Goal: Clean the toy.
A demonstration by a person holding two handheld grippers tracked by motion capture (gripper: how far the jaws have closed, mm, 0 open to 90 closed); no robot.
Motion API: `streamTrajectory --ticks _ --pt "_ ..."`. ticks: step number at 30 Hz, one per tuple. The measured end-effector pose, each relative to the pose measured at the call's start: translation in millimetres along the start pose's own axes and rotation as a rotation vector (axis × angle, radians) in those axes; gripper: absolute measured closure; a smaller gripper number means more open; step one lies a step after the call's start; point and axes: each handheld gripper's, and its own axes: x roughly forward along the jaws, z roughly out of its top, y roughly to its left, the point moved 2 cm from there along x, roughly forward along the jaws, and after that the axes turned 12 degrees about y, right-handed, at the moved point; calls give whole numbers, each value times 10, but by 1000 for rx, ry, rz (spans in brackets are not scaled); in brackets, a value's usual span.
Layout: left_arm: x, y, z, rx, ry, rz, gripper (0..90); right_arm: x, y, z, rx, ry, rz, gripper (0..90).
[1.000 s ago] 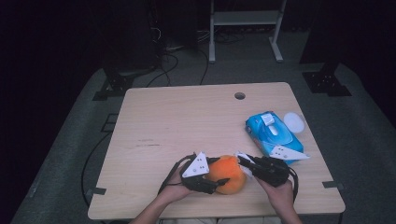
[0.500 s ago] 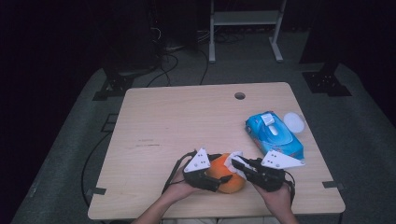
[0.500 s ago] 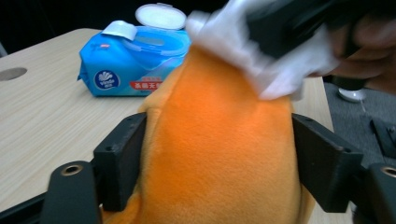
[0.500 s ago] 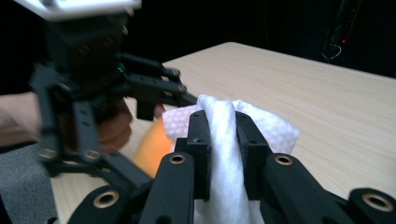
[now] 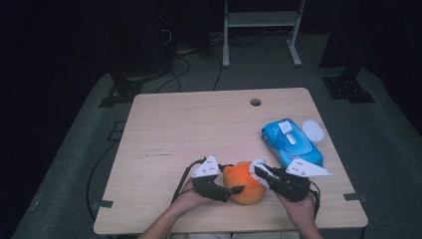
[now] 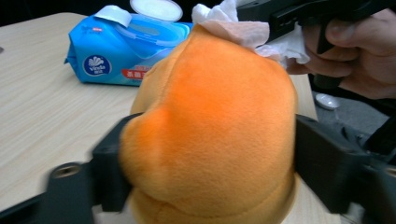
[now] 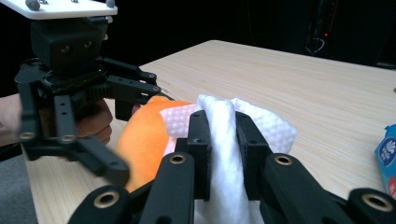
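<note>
Two grips matter: left jaws (image 6: 205,154) squeeze the orange plush toy (image 6: 210,126) steady; right jaws (image 7: 219,140), clamping the wet wipe (image 7: 224,154), rub lightly on top.

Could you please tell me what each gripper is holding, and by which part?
The left gripper clamps the round orange plush toy across its sides; the right gripper pinches a bunched fold of the white wet wipe.

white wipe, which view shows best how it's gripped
The right gripper view: the white wipe is pinched between its own two jaws, draped on the orange plush. The left gripper view shows it crumpled on the plush top; the high view a small patch.
</note>
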Motion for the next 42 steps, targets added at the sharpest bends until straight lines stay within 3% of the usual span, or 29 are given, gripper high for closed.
streamTrajectory --ticks 4,6,7,11,13,16,20,22,24,26,29,33,35,40,42 --pt "-38 -36 43 12 -9 20 385 15 175 45 -53 -8 27 779" --pt "-80 -34 64 18 -13 17 414 22 238 79 -92 -4 11 779" --pt "-117 -30 79 20 -16 18 422 16 228 88 -94 -5 10 779" --pt "-127 -18 73 11 -12 18 423 16 63 36 -29 -5 5 779" --pt "-106 -9 67 -2 -10 10 388 39 31 14 -9 1 13 779" --pt "-87 32 60 -33 -25 6 238 60 23 9 -16 15 -3 779" --pt "-35 76 6 -67 16 -5 130 56 -69 -25 22 17 -14 779" --pt "8 75 -21 -74 25 -12 147 45 -100 -32 35 18 -19 779" --pt "19 62 -16 -56 28 0 229 42 -73 -27 33 19 -27 779" --pt "24 56 -17 -57 24 0 275 42 17 2 3 12 -25 779" --pt "44 45 -21 -64 22 7 296 69 174 52 -47 2 15 777" --pt "38 41 -22 -70 25 9 307 118 290 78 -123 18 -3 777" --pt "35 37 -16 -69 27 15 316 97 235 76 -103 12 -4 778" --pt "45 27 -10 -70 26 13 320 29 36 26 -48 7 -59 778" --pt "49 25 -7 -71 27 14 319 26 49 26 -48 4 -61 778"
